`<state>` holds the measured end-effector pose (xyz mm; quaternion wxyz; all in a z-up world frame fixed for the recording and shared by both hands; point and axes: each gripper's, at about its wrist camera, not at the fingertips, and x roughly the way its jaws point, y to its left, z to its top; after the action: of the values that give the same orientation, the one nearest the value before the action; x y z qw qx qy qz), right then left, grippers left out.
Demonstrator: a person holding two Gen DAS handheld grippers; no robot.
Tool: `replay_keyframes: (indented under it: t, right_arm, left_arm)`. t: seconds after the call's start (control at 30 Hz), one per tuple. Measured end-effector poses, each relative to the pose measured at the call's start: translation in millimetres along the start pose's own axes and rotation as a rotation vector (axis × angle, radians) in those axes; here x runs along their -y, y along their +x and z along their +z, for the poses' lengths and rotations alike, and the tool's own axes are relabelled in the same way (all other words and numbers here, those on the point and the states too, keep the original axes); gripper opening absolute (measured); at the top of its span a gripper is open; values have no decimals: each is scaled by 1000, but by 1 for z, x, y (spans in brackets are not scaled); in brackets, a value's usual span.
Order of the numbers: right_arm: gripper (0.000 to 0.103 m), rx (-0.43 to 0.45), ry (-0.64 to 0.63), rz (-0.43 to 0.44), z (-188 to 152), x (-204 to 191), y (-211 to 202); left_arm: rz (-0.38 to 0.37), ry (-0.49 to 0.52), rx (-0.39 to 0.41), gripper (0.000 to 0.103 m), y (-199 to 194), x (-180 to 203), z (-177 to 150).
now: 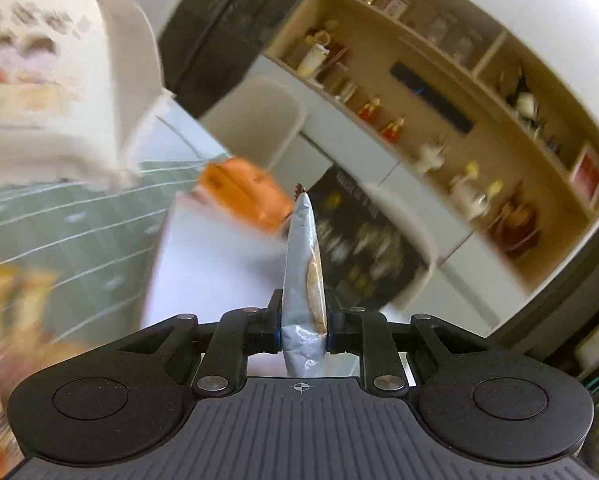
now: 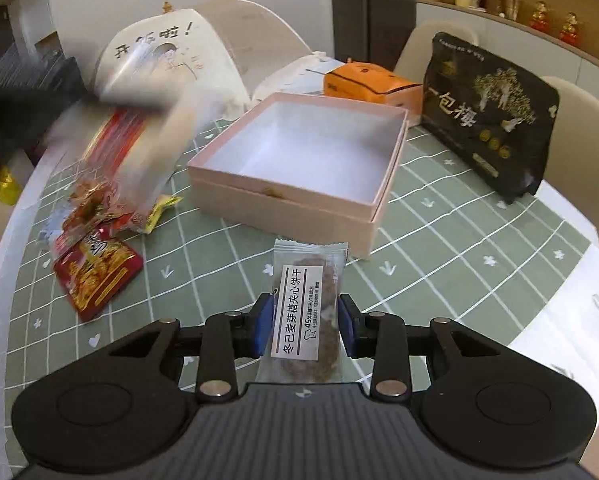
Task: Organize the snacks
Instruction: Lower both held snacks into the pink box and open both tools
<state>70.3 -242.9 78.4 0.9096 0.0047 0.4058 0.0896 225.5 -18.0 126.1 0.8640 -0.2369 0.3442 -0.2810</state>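
My left gripper (image 1: 302, 330) is shut on a silvery snack packet (image 1: 301, 264), held edge-on and lifted above the table; the view is tilted and blurred. It shows as a blurred shape (image 2: 99, 92) at the left of the right wrist view. My right gripper (image 2: 305, 326) is shut on a clear cookie packet (image 2: 303, 308) with a white label, held just in front of the open pink box (image 2: 283, 200), which is empty. Red snack packets (image 2: 95, 276) and a torn snack bag (image 2: 111, 184) lie left of the box.
An orange carton (image 2: 363, 84) stands behind the pink box; it also shows in the left wrist view (image 1: 243, 196). A black plum bag (image 2: 491, 116) stands at the right. A white printed bag (image 2: 171, 56) is at the back left. Chairs ring the green checked tablecloth (image 2: 459, 248).
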Motion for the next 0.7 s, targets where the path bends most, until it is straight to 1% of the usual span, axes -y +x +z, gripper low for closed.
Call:
replay_keyframes:
  t: [0.03,0.1,0.13,0.2,0.3,0.33,0.4,0.47,0.5,0.57,0.6,0.63,0.7]
  right_arm:
    - [34,0,-3,-4,1,-1,0]
    - [34,1,-10,-15,3,-1,-1]
    - [34,2,-11,-23,4,-2,-2]
    - [34,12,0,-28,9,3,-4]
    - [34,38,15,-16,34,5,3]
    - [34,55,18,-13,45,5,7]
    - [35,113,34,2,77,4,21]
    - [45,168,84,30,107,8,40]
    - [58,174,102,28,120,8,53]
    - [60,146,102,-19,138,6,81]
    - [60,126,93,-36,141,2,92]
    - [60,107,85,-36,139,-3,101]
    - [58,52,68,-5,129,-17,115]
  left_arm:
    - [13,-48,9,25,15,-10,12]
    - [72,-77,45,25,28,-26,20]
    - [102,-63,54,26,31,-32,20]
    - [182,-15,43,26,35,-41,12]
    - [257,50,8,26,35,-46,-5]
    - [267,54,8,26,29,-48,-7]
    - [271,22,14,26,12,-54,-17]
    - [275,-17,19,26,-10,-61,-29]
    - [283,-23,26,26,-18,-64,-33]
    - [313,-16,44,26,-42,-73,-43]
    - [339,-7,57,26,-53,-78,-48]
    - [364,0,67,26,-61,-83,-49]
    - [410,-7,63,26,-68,-95,-46]
